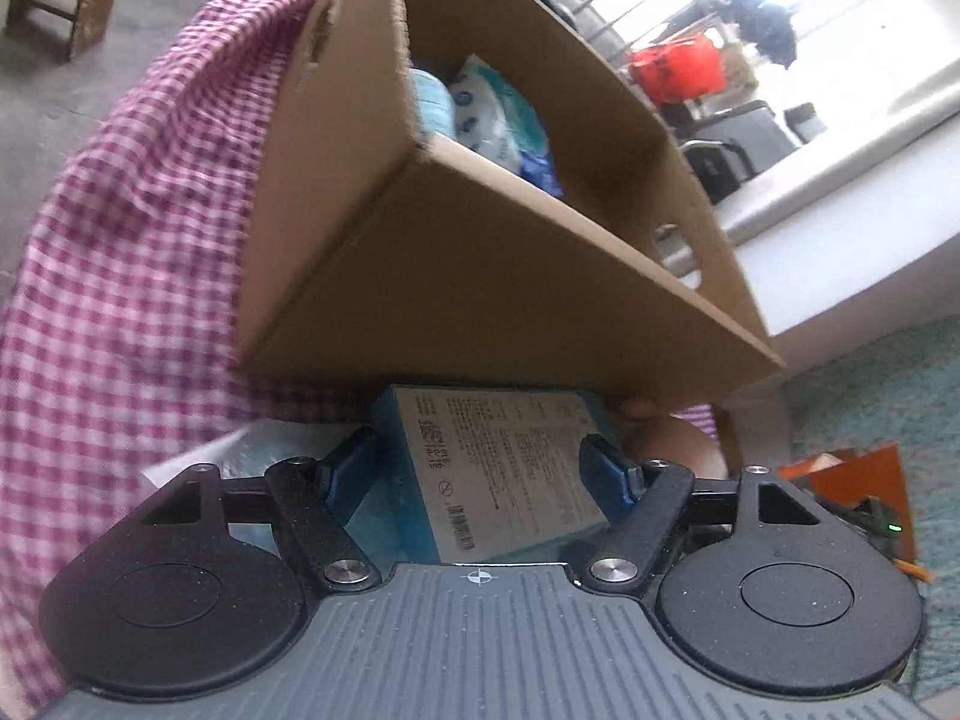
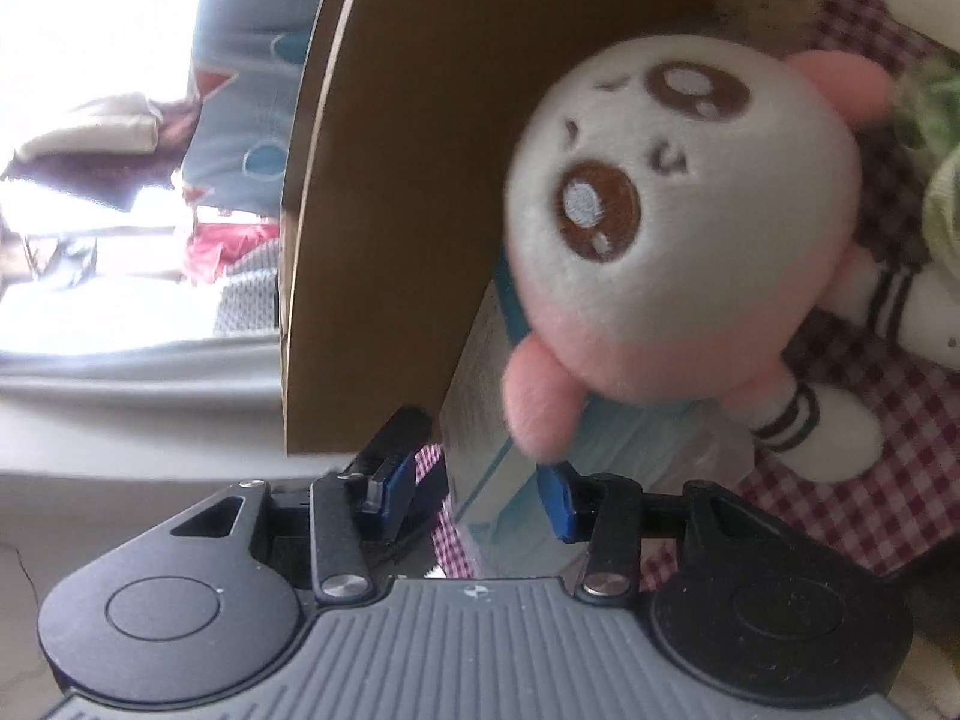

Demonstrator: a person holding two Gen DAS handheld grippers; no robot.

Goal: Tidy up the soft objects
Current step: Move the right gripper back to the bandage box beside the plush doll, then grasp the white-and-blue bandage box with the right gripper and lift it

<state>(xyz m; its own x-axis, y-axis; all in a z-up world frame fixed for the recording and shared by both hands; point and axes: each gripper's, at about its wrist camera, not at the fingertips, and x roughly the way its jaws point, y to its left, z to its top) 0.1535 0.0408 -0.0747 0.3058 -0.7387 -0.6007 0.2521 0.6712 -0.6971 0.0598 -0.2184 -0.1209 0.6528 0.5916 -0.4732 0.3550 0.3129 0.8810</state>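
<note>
Blue-edged and flat, a pack of tissues (image 1: 510, 468) with a printed label and barcode on its upper face lies between the two blue pads of the left gripper (image 1: 480, 474). Both pads press against its sides, so this claw is grasping the pack, which sits low on a red and white checked cloth (image 1: 120, 300), just in front of a brown cardboard box (image 1: 480, 276). The box stands on the cloth, its open top tilted toward the camera, and inside it lie a white packet with blue dots (image 1: 480, 108) and other bluish soft packs. A cut-out handle hole shows in each end wall. Beside the pack, to the right, part of a person's hand (image 1: 672, 438) shows under the box corner. In the right wrist view, the right gripper (image 2: 480, 498) straddles a clear-wrapped pale blue pack (image 2: 498, 480). Its right pad touches the wrapping, while the left pad looks to stand a little clear, so whether this claw has clenched on the pack cannot be told. A plush toy (image 2: 678, 228) with a round white and pink head and brown embroidered eyes lies across the top of that pack, touching it. The cardboard box wall (image 2: 390, 210) rises just behind. The same checked cloth (image 2: 840, 480) spreads underneath.
</note>
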